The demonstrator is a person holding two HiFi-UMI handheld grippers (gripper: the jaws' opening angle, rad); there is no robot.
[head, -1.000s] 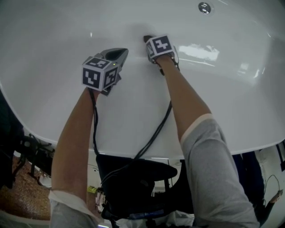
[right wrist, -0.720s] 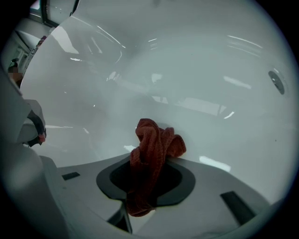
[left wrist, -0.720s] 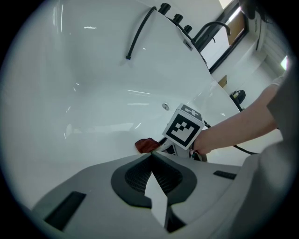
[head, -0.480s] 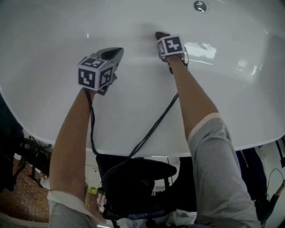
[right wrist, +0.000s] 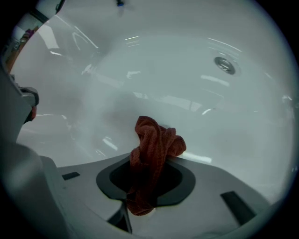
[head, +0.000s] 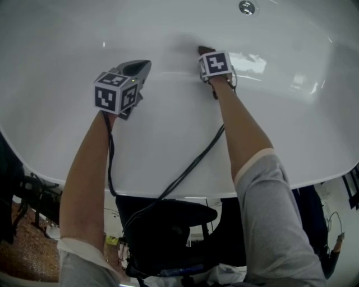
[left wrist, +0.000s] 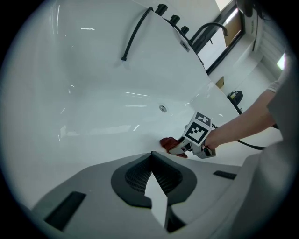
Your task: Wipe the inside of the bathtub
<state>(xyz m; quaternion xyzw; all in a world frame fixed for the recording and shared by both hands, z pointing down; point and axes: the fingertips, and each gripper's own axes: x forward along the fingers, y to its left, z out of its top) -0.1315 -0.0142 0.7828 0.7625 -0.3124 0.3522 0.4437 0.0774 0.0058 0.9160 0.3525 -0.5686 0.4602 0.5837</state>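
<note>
The white bathtub [head: 168,140] fills the head view. My right gripper [head: 206,55] reaches down to the tub floor, shut on a crumpled dark red cloth [head: 202,50]. In the right gripper view the cloth [right wrist: 155,142] bulges up out of the shut jaws of that gripper [right wrist: 150,161] against the white floor. My left gripper [head: 146,64] hovers over the inner wall to the left, jaws shut with nothing in them. The left gripper view shows its tips [left wrist: 152,155] meeting, and beyond them the right gripper [left wrist: 181,148] with the cloth [left wrist: 168,142].
The drain [head: 245,7] lies at the far end, right of the cloth, and shows as the drain [right wrist: 225,64] ahead of the right gripper. Black tap fittings [left wrist: 173,18] and a hose [left wrist: 134,33] sit on the far rim. A cable [head: 185,168] and a black chair [head: 168,224] lie outside the near rim.
The right gripper has slid the cloth to the right along the tub floor, toward the drain end. The left gripper has stayed about where it was.
</note>
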